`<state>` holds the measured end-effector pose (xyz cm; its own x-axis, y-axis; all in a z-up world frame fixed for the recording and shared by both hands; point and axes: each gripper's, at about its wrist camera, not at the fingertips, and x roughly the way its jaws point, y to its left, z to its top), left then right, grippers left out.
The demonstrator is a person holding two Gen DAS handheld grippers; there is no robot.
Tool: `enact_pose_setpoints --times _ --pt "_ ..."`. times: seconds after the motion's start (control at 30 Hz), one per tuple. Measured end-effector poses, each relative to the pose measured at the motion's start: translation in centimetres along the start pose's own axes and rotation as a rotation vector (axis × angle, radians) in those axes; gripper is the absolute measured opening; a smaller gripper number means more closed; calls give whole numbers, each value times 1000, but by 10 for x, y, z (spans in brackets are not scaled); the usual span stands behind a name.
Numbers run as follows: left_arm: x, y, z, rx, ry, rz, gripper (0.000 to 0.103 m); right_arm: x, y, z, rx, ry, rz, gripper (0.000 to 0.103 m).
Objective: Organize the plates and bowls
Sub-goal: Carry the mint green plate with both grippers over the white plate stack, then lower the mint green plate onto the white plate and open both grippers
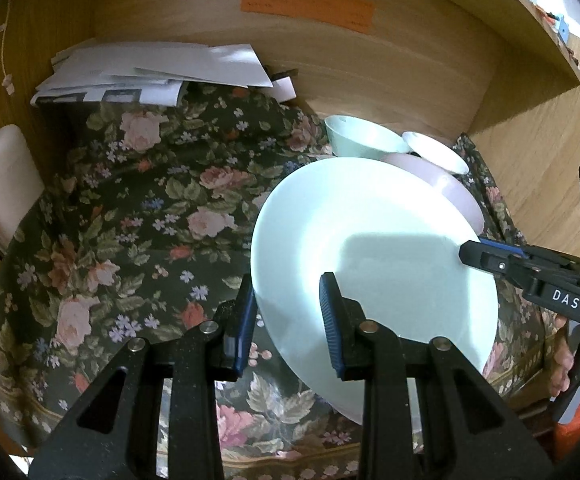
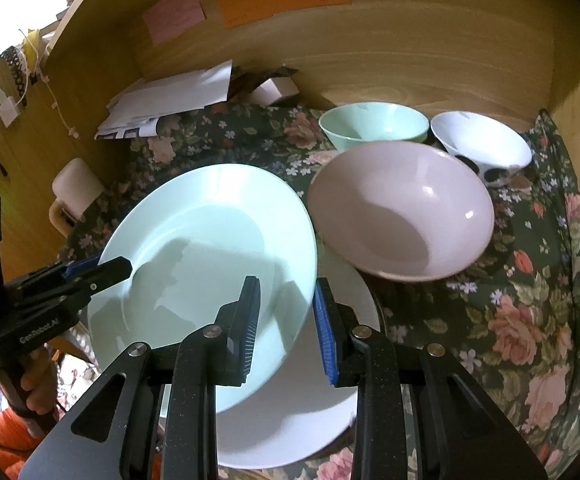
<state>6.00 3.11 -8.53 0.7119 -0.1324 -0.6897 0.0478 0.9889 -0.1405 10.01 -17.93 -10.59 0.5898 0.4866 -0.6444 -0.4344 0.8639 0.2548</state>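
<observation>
In the left wrist view, the left gripper point(image 1: 288, 316) has its two fingers spread, one on each side of the near rim of the mint plate point(image 1: 374, 260), but the pads do not press the rim. The right gripper point(image 1: 475, 254) comes from the right of the plate and reaches its far rim; I cannot tell here how its fingers stand. Behind the plate are the pink bowl point(image 1: 456, 192), a mint bowl point(image 1: 364, 138) and a white bowl point(image 1: 436, 152), all on the flowered cloth point(image 1: 130, 208).

In the right wrist view, the right gripper point(image 2: 286, 320) is spread across the edge of the mint plate point(image 2: 210, 248), not pinching it. The plate is tilted above a white plate point(image 2: 290, 424). Just right of the mint plate stands the pink bowl point(image 2: 402, 212); behind that are the mint bowl point(image 2: 372, 124) and the white bowl point(image 2: 482, 144). The left gripper point(image 2: 124, 270) reaches the plate's left rim.
</observation>
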Motion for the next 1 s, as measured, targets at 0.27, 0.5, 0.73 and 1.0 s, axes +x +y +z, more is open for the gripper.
enact_pose_setpoints --times 0.27,0.5,0.73,1.0 --pt "9 -10 -12 13 39 -9 31 -2 -12 -17 40 9 6 25" --pt "19 -17 -19 32 72 -9 31 -1 -20 -28 73 16 6 25" --pt "26 -20 -25 53 82 4 31 3 -26 -36 112 17 26 25" --pt "39 -17 -25 51 119 14 31 8 -28 -41 111 26 25 25"
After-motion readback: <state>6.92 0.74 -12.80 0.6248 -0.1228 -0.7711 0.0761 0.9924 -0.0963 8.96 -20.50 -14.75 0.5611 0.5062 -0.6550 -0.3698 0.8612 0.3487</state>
